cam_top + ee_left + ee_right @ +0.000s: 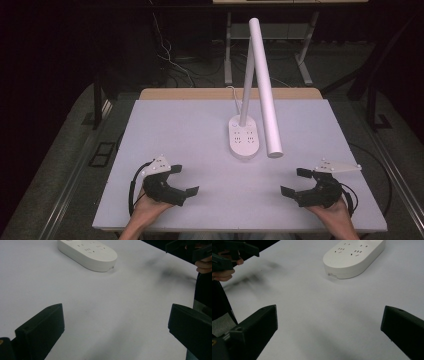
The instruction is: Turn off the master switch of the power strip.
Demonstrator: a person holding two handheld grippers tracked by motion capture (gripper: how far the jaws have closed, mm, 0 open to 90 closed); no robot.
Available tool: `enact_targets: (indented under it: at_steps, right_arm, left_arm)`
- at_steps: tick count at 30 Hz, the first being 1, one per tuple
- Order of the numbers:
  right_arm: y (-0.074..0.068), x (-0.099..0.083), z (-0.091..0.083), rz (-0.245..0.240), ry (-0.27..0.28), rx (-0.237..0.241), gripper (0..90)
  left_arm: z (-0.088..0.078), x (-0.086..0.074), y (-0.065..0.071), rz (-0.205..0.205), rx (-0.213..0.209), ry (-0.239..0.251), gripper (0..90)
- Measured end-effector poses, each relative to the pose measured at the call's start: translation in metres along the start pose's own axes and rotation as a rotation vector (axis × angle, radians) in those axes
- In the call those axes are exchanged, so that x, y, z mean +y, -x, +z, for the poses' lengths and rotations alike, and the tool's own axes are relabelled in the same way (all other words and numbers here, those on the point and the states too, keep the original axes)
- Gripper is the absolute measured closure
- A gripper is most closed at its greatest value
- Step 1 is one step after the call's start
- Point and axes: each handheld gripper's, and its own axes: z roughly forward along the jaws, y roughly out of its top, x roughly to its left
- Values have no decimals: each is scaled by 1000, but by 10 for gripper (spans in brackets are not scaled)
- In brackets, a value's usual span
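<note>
A white desk lamp stands mid-table: its oval base point(244, 137) carries sockets, an upright stem rises from it, and a long white tube head point(266, 90) slants down to the right. The base point(88, 253) lies ahead of my left gripper point(182, 179), which rests open at the near left with nothing between its jaws. My right gripper point(296, 181) sits open at the near right, also empty, with the base point(353, 256) ahead of it. In each gripper view the wide-apart black jaws frame bare table.
The white tabletop point(170, 130) has a wooden strip along its far edge. A white cord point(233, 95) runs from the lamp base off the back. Beyond the table are desk legs and cables on a dark floor.
</note>
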Motion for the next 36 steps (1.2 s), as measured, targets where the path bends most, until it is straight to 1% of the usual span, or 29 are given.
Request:
enact_targets:
  at_steps: [2,5,8,12,14,18,25,28,29,31,36]
  right_arm:
    - [0,0,0,-4,-1,-2,1]
    - [1,0,-1,-4,-3,-1,1]
    - [1,0,-1,1,-1,-2,1]
    - [1,0,-1,2,0,-2,1]
    - [1,0,-1,3,0,-3,1]
    - [1,-1,-1,0,-3,-7,1]
    - [1,-1,-2,-2,-2,-9,1]
    - [1,-1,-2,-2,-2,-10,1]
    - [1,-1,-2,-2,-2,-10,1]
    - [2,-1,-2,-2,-2,-10,1]
    - [1,-1,-1,0,-8,-7,1]
  left_arm:
    - [1,2,1,0,-5,-5,0]
    - [2,7,2,6,-24,-12,0]
    - [4,13,2,15,-33,-32,0]
    - [5,16,2,16,-37,-39,0]
    - [5,18,0,15,-39,-49,0]
    - [4,21,-2,11,-38,-52,0]
    - [7,30,-5,18,-39,-64,0]
    - [8,35,-7,29,-38,-69,0]
    - [9,39,-8,33,-36,-70,0]
    - [10,41,-9,38,-34,-73,0]
    - [12,52,-11,44,-29,-69,3]
